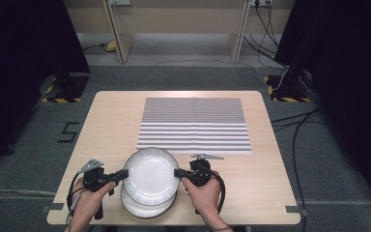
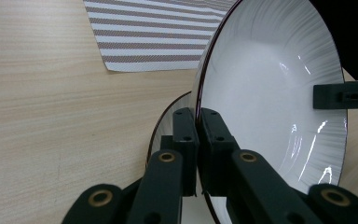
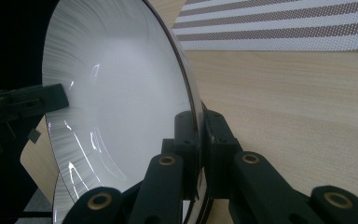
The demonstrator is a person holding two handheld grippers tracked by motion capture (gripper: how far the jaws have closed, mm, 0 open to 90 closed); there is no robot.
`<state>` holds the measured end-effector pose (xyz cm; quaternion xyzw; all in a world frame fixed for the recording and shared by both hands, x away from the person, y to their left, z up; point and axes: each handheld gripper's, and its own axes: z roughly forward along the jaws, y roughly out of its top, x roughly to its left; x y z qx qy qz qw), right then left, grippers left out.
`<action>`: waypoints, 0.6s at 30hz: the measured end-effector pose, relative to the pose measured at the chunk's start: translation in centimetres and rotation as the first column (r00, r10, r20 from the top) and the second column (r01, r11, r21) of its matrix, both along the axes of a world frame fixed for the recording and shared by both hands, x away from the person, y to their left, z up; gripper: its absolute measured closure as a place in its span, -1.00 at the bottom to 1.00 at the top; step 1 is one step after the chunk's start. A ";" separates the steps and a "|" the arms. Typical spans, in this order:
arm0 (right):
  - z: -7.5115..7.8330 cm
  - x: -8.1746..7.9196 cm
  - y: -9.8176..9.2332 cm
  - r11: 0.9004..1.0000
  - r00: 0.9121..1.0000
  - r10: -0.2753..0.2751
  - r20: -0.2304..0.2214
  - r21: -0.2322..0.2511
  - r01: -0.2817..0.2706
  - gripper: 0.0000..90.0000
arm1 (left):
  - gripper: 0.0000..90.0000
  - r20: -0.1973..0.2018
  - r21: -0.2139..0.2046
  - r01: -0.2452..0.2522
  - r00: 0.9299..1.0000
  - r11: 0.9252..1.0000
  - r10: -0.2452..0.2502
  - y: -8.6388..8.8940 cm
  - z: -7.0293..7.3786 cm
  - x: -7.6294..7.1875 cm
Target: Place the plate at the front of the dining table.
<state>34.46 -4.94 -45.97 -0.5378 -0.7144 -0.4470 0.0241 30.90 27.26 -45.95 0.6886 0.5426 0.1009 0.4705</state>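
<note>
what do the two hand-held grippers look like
Both are black. The left hand-held gripper and right hand-held gripper each carry a grey three-cornered plate on top and trail a black cable. Their linkage arms show brass-coloured pivot rings. Forearms are bare, no sleeves.

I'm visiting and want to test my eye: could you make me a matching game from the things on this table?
Things:
1. upper plate
2. lower plate
3. striped mat
4. left tool

Places or states:
A. lies flat on the far half of the table
B. clamped on a plate's left rim
C. held by its rim at both sides
D. rests on the table, partly covered

Pairs: 1-C, 2-D, 3-A, 4-B
</note>
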 end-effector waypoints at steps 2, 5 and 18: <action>0.0 0.0 0.0 1.000 1.000 0.000 0.003 0.002 0.000 0.90 | 0.90 0.001 0.001 0.000 1.000 1.000 0.000 0.0 0.1 0.0; 0.1 0.0 0.1 1.000 1.000 -0.001 0.008 0.002 0.001 0.90 | 0.90 0.006 0.002 0.000 1.000 1.000 0.000 0.1 0.2 0.1; 0.9 0.3 -0.1 1.000 0.999 -0.013 0.037 0.007 0.013 0.90 | 0.90 0.037 0.009 -0.001 0.999 1.000 0.000 -0.2 1.0 0.6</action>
